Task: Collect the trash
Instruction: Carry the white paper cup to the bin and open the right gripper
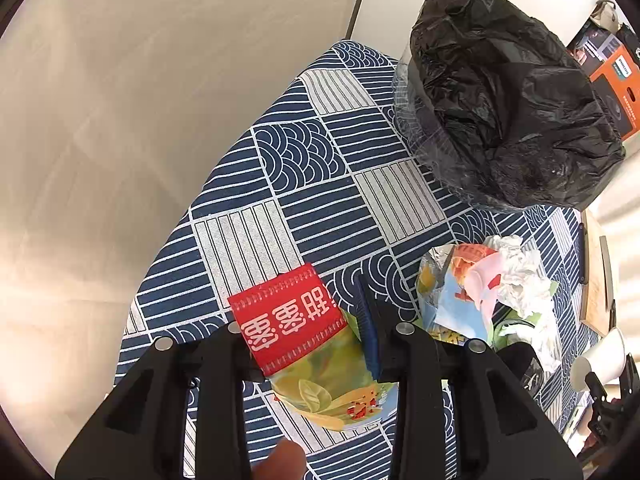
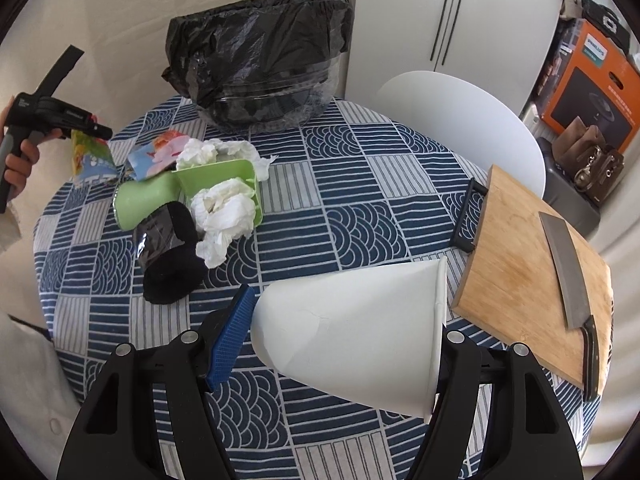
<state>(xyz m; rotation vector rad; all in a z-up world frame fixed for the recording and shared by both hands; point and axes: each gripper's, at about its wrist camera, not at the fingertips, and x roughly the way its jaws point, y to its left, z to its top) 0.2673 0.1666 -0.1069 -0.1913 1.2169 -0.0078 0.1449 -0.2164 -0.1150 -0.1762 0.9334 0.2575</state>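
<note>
My left gripper (image 1: pixel 316 344) is shut on a snack wrapper (image 1: pixel 308 348) with a red band and yellow-green print, held above the table; it also shows in the right wrist view (image 2: pixel 86 148). My right gripper (image 2: pixel 344 340) is shut on a white paper cup (image 2: pixel 352 332) lying sideways between the fingers, above the table's near side. The bin lined with a black bag (image 2: pixel 260 68) stands at the table's far side and shows in the left wrist view (image 1: pixel 508 104). More trash lies at the left: another wrapper (image 2: pixel 154 154), crumpled tissues (image 2: pixel 224 216), a green box (image 2: pixel 216 178).
A round table has a blue patterned cloth (image 2: pixel 360 216). A wooden cutting board (image 2: pixel 532 272) with a cleaver (image 2: pixel 568 276) lies at the right. A black roll (image 2: pixel 168 256) lies near the tissues. A white chair (image 2: pixel 460 120) stands behind the table, an orange box (image 2: pixel 592 84) beyond it.
</note>
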